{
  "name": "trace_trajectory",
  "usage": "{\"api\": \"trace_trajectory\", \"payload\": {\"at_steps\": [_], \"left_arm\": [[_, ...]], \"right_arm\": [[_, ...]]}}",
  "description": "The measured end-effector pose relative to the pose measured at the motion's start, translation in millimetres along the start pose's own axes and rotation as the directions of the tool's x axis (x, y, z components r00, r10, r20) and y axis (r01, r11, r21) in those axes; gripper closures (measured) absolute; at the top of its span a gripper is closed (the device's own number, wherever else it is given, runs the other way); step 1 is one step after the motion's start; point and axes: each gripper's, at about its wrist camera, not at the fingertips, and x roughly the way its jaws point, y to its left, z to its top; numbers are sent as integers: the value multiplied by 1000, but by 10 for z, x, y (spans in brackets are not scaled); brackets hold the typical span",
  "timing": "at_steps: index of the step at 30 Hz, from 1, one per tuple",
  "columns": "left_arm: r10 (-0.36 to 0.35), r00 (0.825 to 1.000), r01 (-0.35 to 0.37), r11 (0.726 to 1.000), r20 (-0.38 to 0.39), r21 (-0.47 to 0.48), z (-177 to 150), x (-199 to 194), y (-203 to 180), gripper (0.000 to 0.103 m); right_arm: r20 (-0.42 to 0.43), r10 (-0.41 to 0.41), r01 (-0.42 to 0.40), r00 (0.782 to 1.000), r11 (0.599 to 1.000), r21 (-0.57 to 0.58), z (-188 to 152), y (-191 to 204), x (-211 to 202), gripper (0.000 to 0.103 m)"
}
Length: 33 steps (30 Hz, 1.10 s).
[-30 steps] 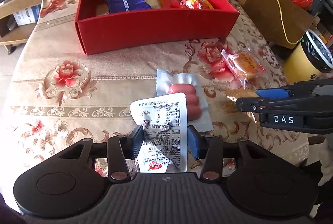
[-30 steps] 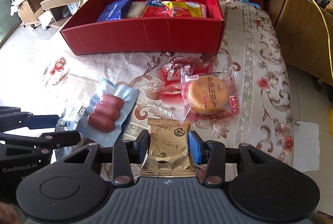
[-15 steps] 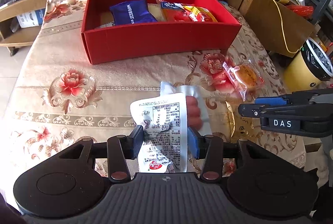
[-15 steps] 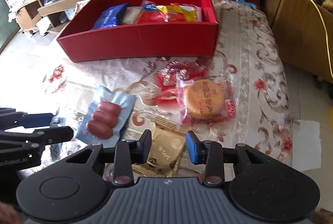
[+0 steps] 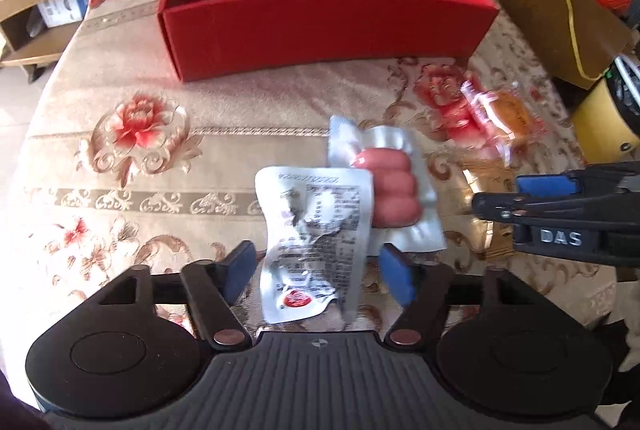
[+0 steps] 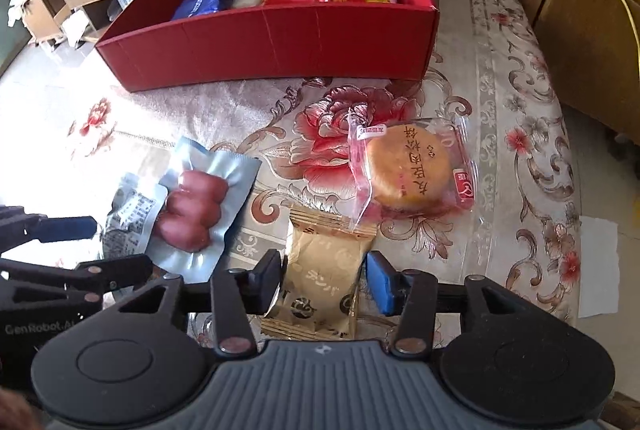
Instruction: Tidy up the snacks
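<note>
Closing on the right packets is the job now, w/ both grippers set wide apart and nothing clamped yet. Your left gripper (image 5: 318,272) straddles the silver sachet (image 5: 312,242), which lies on the tablecloth (image 5: 200,102) w/ the sausage pack (image 5: 394,190) partly tucked under its far right edge. Centre the pads on the sachet alone, low on its body, so you don't pinch the sausage pack's foil corner too; it sits just beside your right-side pad. Squeeze gently, the sachet is thin and crinkled and prob slips if caught only at an edge.

Your right gripper (image 6: 326,280) brackets the gold packet (image 6: 324,270), jaws open either side of it, left-side pad almost touching the wrapper. The cake (image 6: 408,166) overlaps the gold packet's top right corner, so lift straight up before swinging away.

The red box (image 5: 320,26) sits at the far side of the table, well apart from both grippers, already holding a few packets.

Pose: both grippers point fwd toward the box, tilted down at the table, left one just beside the right, roughly level.
</note>
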Motion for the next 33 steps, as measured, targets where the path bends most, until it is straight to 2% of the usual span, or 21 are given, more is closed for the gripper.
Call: {"api": "trace_trajectory", "payload": {"at_steps": [4,6,8,14,22,28,33], "left_arm": [[27,1000,-27,999,1,27,-11,45,-55,24],[56,998,-57,997,14,52,11,68,-103,28],[75,997,-77,993,26,94,-24,50,-143,43],[34,999,-36,997,35,66,-58,-58,-84,48],[-16,998,14,999,66,32,4,-163,-82,48],[-45,996,43,999,72,28,28,-186,-88,48],[-74,995,72,997,59,42,11,-156,-108,48]], "right_arm": [[9,-30,30,1000,998,-54,-43,68,0,60],[9,-23,23,1000,999,-46,-51,46,-13,61],[10,-19,19,1000,999,-51,-66,39,-30,61],[47,0,1,999,1000,-22,-49,-10,-141,61],[81,25,-26,996,1000,12,-38,-67,-266,61],[46,23,-24,999,1000,10,-79,-78,-205,61],[-10,-10,10,1000,1000,25,-120,-132,-54,61]]}}
